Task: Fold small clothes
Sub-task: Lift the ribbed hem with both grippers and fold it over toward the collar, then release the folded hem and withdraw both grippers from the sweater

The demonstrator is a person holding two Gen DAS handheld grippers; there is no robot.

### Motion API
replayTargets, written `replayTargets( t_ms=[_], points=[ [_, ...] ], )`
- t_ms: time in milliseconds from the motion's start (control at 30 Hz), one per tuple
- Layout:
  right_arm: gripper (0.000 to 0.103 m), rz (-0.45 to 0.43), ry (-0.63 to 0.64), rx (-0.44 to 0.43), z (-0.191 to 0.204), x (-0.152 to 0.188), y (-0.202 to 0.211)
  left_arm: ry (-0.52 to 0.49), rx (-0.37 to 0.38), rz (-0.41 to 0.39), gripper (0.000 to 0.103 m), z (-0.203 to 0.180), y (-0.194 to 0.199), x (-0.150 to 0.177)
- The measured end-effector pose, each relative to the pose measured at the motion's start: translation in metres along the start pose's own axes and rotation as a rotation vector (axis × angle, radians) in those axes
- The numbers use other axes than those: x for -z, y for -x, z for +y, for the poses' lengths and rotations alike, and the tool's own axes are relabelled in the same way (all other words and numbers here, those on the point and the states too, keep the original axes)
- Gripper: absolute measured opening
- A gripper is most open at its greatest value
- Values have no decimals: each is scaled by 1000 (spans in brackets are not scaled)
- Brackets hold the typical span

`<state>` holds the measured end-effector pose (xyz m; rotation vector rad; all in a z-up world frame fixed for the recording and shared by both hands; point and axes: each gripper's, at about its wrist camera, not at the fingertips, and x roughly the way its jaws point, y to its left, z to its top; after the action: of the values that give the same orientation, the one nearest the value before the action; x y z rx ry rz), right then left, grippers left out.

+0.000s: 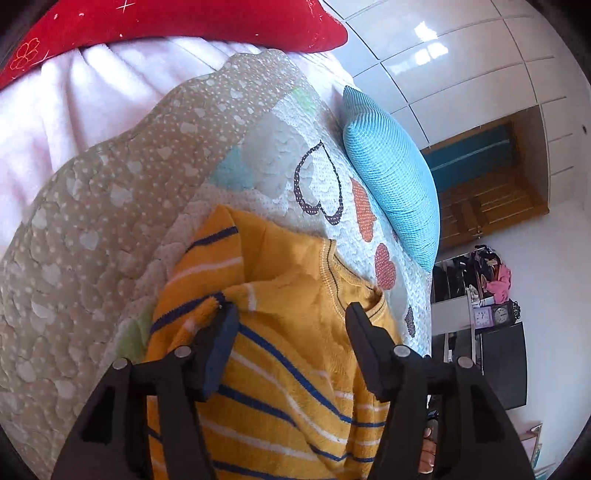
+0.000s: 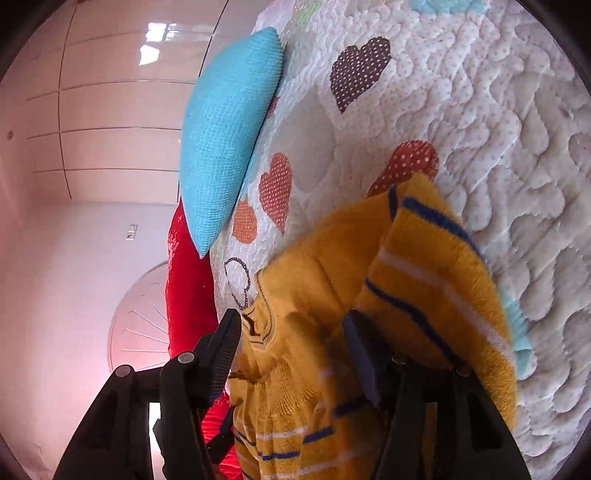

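A small yellow sweater [image 1: 291, 373] with blue and white stripes lies on a quilted bedspread [image 1: 110, 221] printed with hearts. My left gripper [image 1: 291, 314] is open over its shoulder area, one finger by the folded sleeve [image 1: 207, 258], the other by the collar [image 1: 351, 284]. In the right wrist view the sweater [image 2: 306, 369] sits between the open fingers of my right gripper [image 2: 291, 321]. Its collar [image 2: 258, 325] is by the left finger, and a striped sleeve [image 2: 436, 269] drapes over the right finger.
A turquoise cushion [image 1: 391, 173] lies on the bedspread beyond the sweater; it also shows in the right wrist view [image 2: 229, 140]. A red pillow [image 1: 166, 22] and a pale pink blanket [image 1: 74, 103] lie further off. White wardrobe doors [image 1: 480, 66] and a cluttered shelf [image 1: 487, 291] stand beside the bed.
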<state>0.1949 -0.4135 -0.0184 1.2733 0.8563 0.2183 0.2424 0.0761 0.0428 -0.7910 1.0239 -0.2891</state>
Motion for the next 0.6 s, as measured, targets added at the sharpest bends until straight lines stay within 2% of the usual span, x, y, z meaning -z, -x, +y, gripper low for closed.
replayTargets(
  t_ms=[100,200,300,433,533,567,600],
  points=[
    [63,7,120,42,17,5,20,-82,-73,-11,59,-5,13,2],
    [64,16,315,149,37,27,49,-214,-146,-33,69,-13,35,17],
    [64,26,456,242,42,57,78,-324,-211,-46,73,-12,57,38],
    [64,28,570,314,33,95,99,-417,-297,-22,75,6,68,70],
    [61,72,598,360,18,116,88,-453,-350,21,75,25,59,91],
    [46,86,604,380,14,123,78,-459,-363,32,75,30,55,97],
    [24,104,623,405,11,130,71,-470,-380,40,75,33,50,102]
  ],
)
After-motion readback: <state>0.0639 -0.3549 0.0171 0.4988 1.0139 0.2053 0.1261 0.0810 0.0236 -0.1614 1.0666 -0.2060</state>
